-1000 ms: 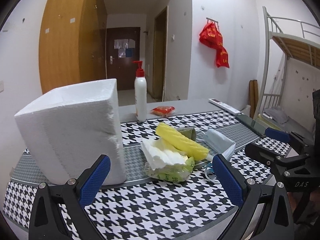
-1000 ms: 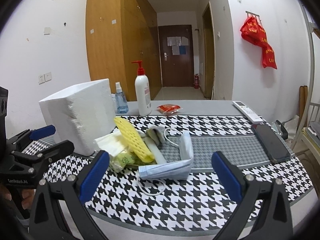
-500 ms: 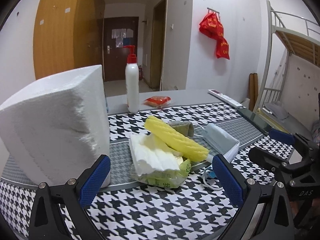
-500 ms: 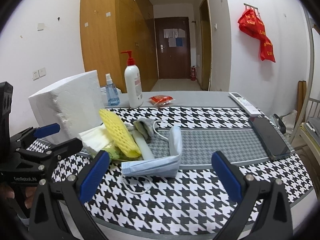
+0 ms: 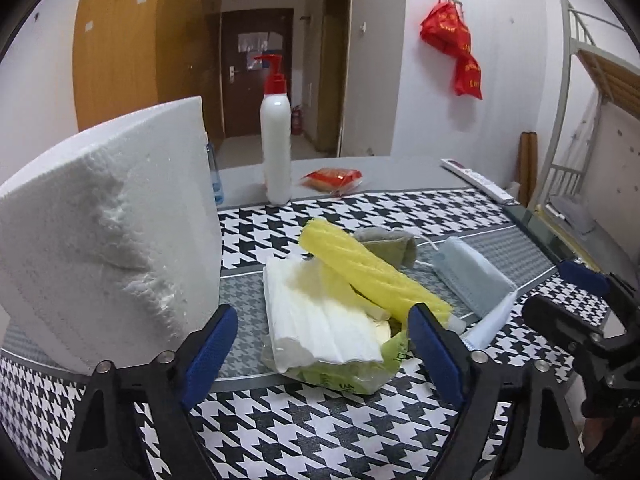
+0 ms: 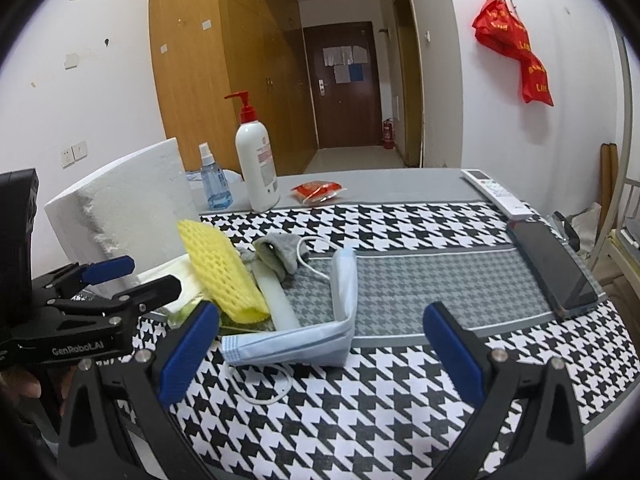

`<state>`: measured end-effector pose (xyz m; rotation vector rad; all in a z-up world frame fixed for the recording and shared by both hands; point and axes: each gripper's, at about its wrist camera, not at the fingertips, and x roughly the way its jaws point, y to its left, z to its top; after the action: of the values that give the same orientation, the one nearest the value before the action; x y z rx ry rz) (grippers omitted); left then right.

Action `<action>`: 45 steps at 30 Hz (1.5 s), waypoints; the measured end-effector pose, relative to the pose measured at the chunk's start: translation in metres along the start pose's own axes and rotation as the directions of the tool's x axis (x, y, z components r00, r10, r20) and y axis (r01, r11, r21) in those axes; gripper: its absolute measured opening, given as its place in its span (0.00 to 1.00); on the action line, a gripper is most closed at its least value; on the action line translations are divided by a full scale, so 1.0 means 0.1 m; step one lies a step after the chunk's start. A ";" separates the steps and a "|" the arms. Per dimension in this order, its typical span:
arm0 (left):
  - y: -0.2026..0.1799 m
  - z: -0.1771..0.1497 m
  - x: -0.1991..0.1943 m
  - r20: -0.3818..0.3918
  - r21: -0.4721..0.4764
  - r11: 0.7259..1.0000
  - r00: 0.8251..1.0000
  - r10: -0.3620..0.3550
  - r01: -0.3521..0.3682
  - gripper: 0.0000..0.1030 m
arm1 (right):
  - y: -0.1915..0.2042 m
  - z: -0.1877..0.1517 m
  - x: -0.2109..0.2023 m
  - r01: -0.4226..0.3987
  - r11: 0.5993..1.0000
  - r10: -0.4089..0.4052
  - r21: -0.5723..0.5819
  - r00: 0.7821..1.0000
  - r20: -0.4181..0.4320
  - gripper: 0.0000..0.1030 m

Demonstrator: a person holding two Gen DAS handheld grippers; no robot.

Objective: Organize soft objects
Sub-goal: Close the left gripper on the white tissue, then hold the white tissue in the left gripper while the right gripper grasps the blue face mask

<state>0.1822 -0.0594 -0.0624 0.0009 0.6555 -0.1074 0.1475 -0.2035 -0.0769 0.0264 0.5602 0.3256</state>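
Observation:
A pile of soft things lies on the houndstooth cloth (image 5: pixel 320 432). It holds a tissue pack (image 5: pixel 320 320) in green wrap, a yellow foam net (image 5: pixel 372 276), a grey sock (image 5: pixel 388 244) and a light blue face mask (image 5: pixel 472 276). My left gripper (image 5: pixel 324 354) has its jaws closing, with the tissue pack between the blue pads, which do not press on it. My right gripper (image 6: pixel 320 352) stands open low over the folded face mask (image 6: pixel 304 340), beside the foam net (image 6: pixel 220 268) and sock (image 6: pixel 276 252).
A big white foam box (image 5: pixel 100 248) stands close on the left of the pile. Behind are a pump bottle (image 6: pixel 256 160), a small spray bottle (image 6: pixel 214 184) and a red packet (image 6: pixel 318 192). A remote (image 6: pixel 500 192) and a phone (image 6: pixel 556 268) lie at the right edge.
Both grippers have moved forward and slightly down toward the pile, which now looks larger. The left gripper's pads have come closer together around the tissue pack.

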 end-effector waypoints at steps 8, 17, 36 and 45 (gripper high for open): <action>0.09 -0.03 0.09 -0.049 -0.038 0.999 0.999 0.022 -0.024 0.55 | -0.03 0.01 0.06 0.004 1.000 -0.004 -0.008 1.000 -0.004 1.00; 0.12 -0.05 0.14 -0.071 -0.058 0.998 0.997 -0.009 0.005 0.18 | -0.05 -0.01 0.17 0.027 1.000 -0.027 -0.009 0.998 -0.049 1.00; 0.18 -0.01 -0.25 0.020 -0.027 0.996 0.997 -0.080 0.080 0.04 | -0.12 0.04 0.30 0.075 0.997 -0.071 0.029 0.991 -0.111 1.00; 0.28 -0.10 -0.35 0.042 -0.032 0.996 0.996 -0.082 0.084 0.04 | -0.09 0.03 0.37 0.078 0.996 -0.072 0.036 0.986 -0.150 1.00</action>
<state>0.1512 -0.0282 -0.0494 -0.0607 0.6163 -0.1760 0.1812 -0.2004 -0.0941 0.0218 0.7146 0.2432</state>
